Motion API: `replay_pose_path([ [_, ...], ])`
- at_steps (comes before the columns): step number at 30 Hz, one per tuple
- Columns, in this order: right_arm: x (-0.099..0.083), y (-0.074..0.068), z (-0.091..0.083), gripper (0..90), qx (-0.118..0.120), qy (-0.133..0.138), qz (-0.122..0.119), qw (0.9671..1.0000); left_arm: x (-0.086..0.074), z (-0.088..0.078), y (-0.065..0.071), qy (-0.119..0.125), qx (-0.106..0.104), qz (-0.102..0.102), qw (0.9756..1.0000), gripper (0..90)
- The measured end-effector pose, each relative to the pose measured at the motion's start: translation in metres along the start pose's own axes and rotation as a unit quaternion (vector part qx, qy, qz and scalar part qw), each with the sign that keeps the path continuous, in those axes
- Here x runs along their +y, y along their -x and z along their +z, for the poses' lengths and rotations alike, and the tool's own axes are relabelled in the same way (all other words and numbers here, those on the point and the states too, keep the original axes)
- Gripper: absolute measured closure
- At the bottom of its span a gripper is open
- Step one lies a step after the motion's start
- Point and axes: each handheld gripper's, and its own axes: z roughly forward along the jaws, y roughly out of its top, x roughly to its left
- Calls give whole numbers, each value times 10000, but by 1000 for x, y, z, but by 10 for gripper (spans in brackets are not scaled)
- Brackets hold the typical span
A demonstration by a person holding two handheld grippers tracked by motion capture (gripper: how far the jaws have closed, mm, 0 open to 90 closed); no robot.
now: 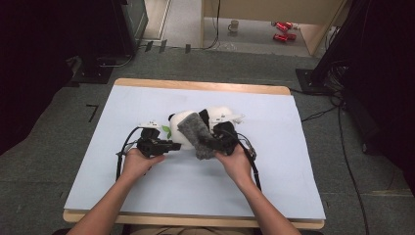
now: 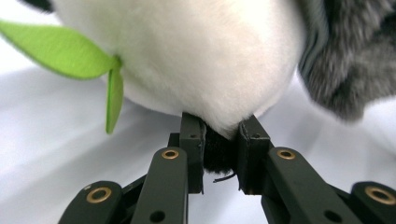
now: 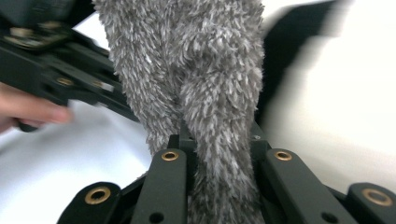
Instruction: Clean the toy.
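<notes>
A white plush panda (image 1: 182,123) with black patches and a green felt leaf (image 2: 60,51) lies in the middle of the pale mat (image 1: 147,196). My left gripper (image 1: 175,146) comes in from the left. In the left gripper view it (image 2: 222,140) is shut on a black tuft (image 2: 217,154) at the bottom of the plush's white body (image 2: 201,56). A grey fuzzy cloth (image 1: 198,134) drapes over the plush's front. My right gripper (image 1: 210,143) holds that cloth from the right. In the right gripper view its jaws (image 3: 219,144) are shut on the grey cloth (image 3: 196,70).
The mat covers a wooden table (image 1: 195,86). On the floor beyond stand a mug (image 1: 234,25) and red cans (image 1: 283,30). Dark equipment stands flank the table at the left (image 1: 93,44) and right (image 1: 342,54). Cables (image 1: 342,147) run along the right side.
</notes>
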Motion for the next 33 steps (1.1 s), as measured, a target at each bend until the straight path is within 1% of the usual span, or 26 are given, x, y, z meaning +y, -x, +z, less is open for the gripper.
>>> replay_pose_path([
  [1,-1,6,-3,777,59,30,87,9999,1,-1,-2,36,-1,19,10000,764],
  [3,-1,14,-10,777,181,104,333,9992,2,-3,-5,37,8,103,9999,764],
  [5,-1,17,-14,777,157,113,352,9992,3,-4,-10,-13,16,88,10000,764],
  [8,-3,20,-17,776,191,98,398,9990,5,-5,-16,-65,10,92,9999,763],
  [11,-6,23,-20,776,168,118,445,9988,7,-5,-19,-95,-4,125,9999,760],
  [14,-8,27,-24,775,130,136,470,9987,8,-5,-21,-112,-35,109,9999,759],
  [19,-11,34,-30,774,20,161,550,9984,9,-3,-22,-108,-129,69,9998,749],
  [25,-14,43,-40,773,-146,167,621,9978,9,-3,-21,-100,-108,104,9998,748],
  [27,-14,45,-43,774,-225,158,627,9977,9,-3,-22,-103,-105,87,9999,748],
  [30,-11,49,-51,781,-461,97,620,9970,9,-4,-22,-157,-78,81,9998,748],
  [31,-10,51,-54,783,-534,78,652,9964,9,-5,-22,-202,-47,89,9997,748],
  [33,-8,58,-62,785,-664,175,793,9945,9,-7,-23,-281,0,86,9996,749],
])
